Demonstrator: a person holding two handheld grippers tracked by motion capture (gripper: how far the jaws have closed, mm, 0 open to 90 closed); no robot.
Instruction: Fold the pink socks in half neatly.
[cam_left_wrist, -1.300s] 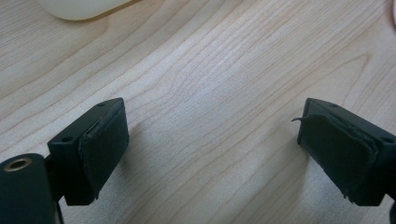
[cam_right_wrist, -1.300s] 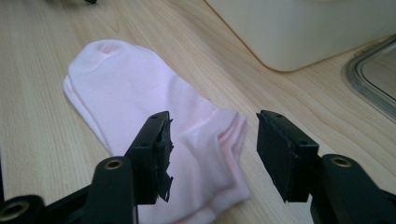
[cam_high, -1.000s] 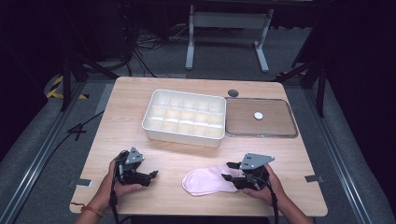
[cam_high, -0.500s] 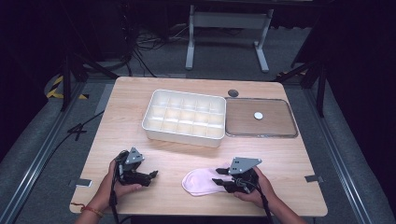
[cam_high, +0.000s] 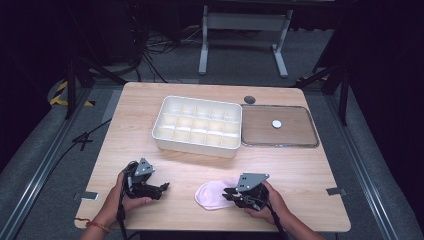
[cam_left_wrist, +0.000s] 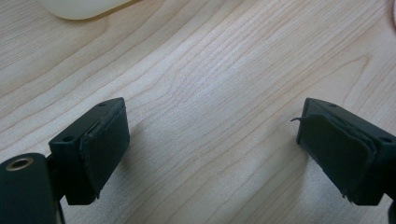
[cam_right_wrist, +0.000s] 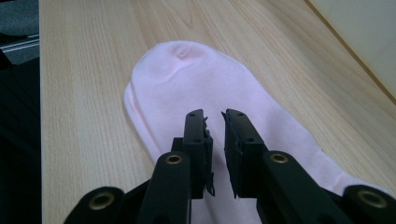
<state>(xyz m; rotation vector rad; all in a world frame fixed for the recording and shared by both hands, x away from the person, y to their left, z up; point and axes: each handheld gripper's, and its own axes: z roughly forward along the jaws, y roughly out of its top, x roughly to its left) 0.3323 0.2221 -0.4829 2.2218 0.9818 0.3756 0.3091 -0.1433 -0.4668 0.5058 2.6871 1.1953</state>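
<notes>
While the pale pink cotton sock (cam_high: 214, 194) lies flat on the light wooden bench (cam_high: 310, 170) at its near edge, the right tool (cam_right_wrist: 215, 116) sits over the sock's middle — jaws just closing, nearly together, a thin gap left, no fabric visibly pinched. The sock's long axis runs along that tool's line. The left tool (cam_left_wrist: 210, 135) is spread over bare bench, farther off. No readable writing.
</notes>
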